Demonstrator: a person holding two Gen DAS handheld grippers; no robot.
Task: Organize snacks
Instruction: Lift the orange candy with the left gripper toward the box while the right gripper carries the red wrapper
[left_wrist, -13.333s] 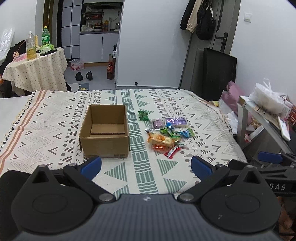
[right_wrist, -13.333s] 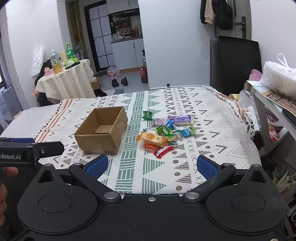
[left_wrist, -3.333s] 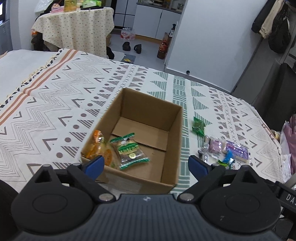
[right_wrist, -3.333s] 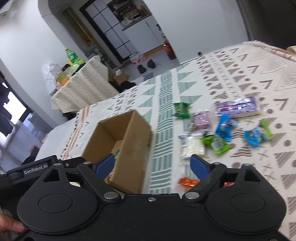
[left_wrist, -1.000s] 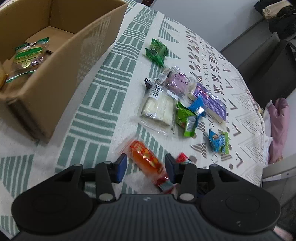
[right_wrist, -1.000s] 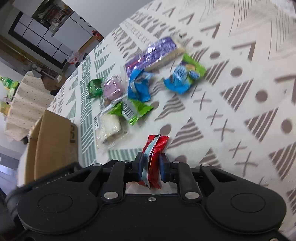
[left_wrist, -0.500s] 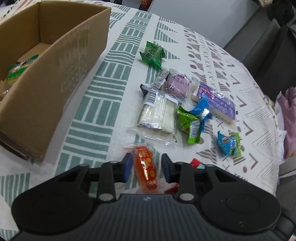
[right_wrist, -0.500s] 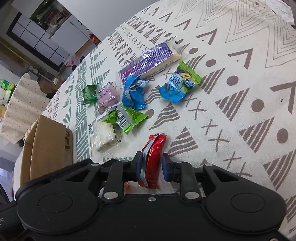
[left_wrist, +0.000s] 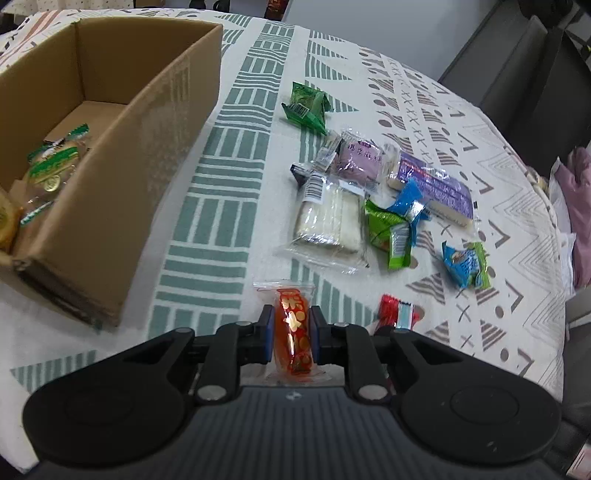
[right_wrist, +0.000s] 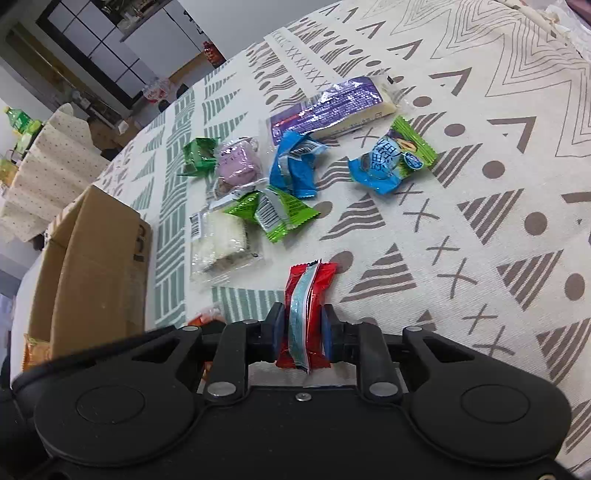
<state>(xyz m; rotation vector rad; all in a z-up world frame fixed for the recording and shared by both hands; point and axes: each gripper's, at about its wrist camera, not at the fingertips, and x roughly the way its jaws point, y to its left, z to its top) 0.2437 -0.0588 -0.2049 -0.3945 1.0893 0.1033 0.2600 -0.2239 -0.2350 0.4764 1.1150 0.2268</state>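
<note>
Snacks are spread loosely over the patterned cloth (left_wrist: 461, 122) of the table, toward its right side, with the cardboard box (left_wrist: 122, 177) standing open near the left edge. Two packets are already seen inside the box: a clear one with green print (left_wrist: 55, 166) and an orange one (left_wrist: 5, 221) in the near corner.

The left gripper (left_wrist: 291, 334) is clamped on an orange-red packet (left_wrist: 293, 328), gripped across its middle with its clear seal sticking out forward. The right gripper (right_wrist: 303, 328) is closed on a red packet with a pale blue stripe (right_wrist: 306, 306), likewise pinched across its width. Whether either packet is lifted clear of the cloth cannot be told from these views.

Beyond the grippers lie a white wafer pack (left_wrist: 328, 221), a light green packet (left_wrist: 388, 232), a blue packet (left_wrist: 410, 203), a blue-and-green packet (left_wrist: 465, 264), a long purple bar (left_wrist: 432, 188), a lilac cake pack (left_wrist: 358, 158) and a dark green packet (left_wrist: 306, 105). Several of these touch or overlap; the dark green one and the blue-and-green one lie apart from the cluster.

A strip of bare cloth is left between the box's right wall and the cluster. Bare cloth is also seen to the right of the snacks, out to the table's edge.
</note>
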